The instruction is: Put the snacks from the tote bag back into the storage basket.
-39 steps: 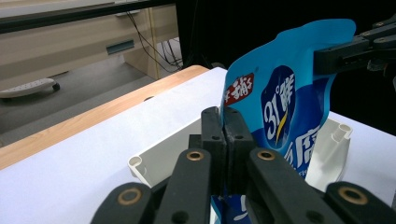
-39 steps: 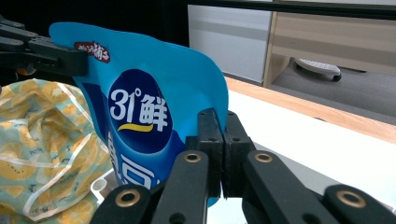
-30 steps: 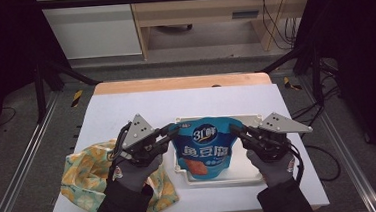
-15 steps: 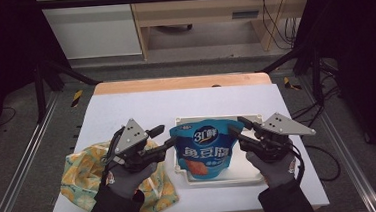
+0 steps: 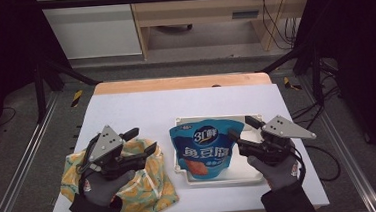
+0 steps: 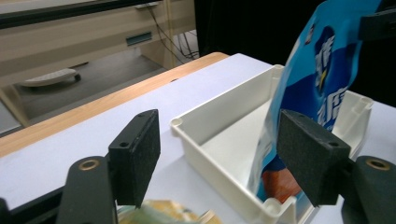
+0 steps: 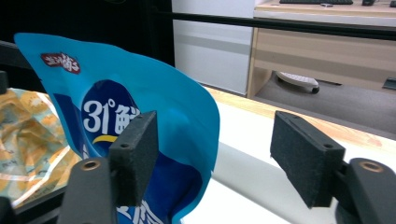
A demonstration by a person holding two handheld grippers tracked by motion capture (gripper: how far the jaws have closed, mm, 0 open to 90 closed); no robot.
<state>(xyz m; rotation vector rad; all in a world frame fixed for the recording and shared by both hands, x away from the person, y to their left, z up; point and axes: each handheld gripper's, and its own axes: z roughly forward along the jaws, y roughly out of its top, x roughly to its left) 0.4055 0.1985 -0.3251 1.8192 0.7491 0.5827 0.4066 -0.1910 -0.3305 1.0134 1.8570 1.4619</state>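
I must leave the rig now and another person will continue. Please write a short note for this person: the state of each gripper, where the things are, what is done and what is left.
Left gripper: jaws open, have just been opening, nothing between them; it hovers over the patterned cloth, left of the tray.
Right gripper: jaws open, have just been opening; the pouch's right edge lies beside them, not pressed.
Blue snack pouch: standing tilted in the white tray, mid-table.
Done: pouch is in the tray, both grips released.
Left: probably draw both grippers clear; the cloth is untouched.

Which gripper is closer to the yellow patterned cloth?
Left. The left gripper hovers right over the yellow patterned cloth, jaws open. The right gripper is across the white tray, beside the blue pouch.
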